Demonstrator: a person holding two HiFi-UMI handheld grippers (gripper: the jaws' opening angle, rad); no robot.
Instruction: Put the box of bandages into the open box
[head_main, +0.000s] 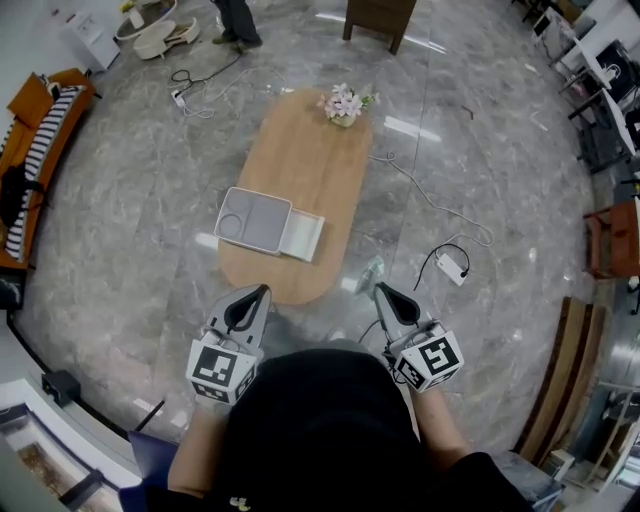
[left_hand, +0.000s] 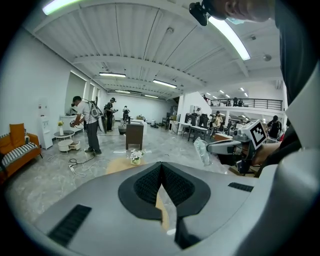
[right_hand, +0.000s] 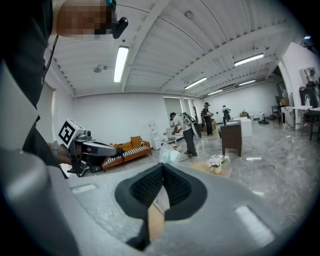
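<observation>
A white open box (head_main: 262, 222) lies on the near end of the oval wooden table (head_main: 300, 150), its lid (head_main: 303, 236) folded out to the right. My right gripper (head_main: 378, 287) hovers off the table's near right edge, shut on a pale, clear-wrapped packet (head_main: 370, 272), the box of bandages. That packet (left_hand: 201, 150) shows at the right gripper's tip in the left gripper view, and as a whitish bundle (right_hand: 169, 155) just past the closed jaws in the right gripper view. My left gripper (head_main: 264, 290) is beside the table's near end, shut and empty, jaws meeting (left_hand: 161, 164).
A pot of pink flowers (head_main: 345, 103) stands at the table's far end. Cables and a power strip (head_main: 450, 268) lie on the marble floor to the right. An orange sofa (head_main: 40, 140) is at the left. Several people (left_hand: 90, 125) stand far across the room.
</observation>
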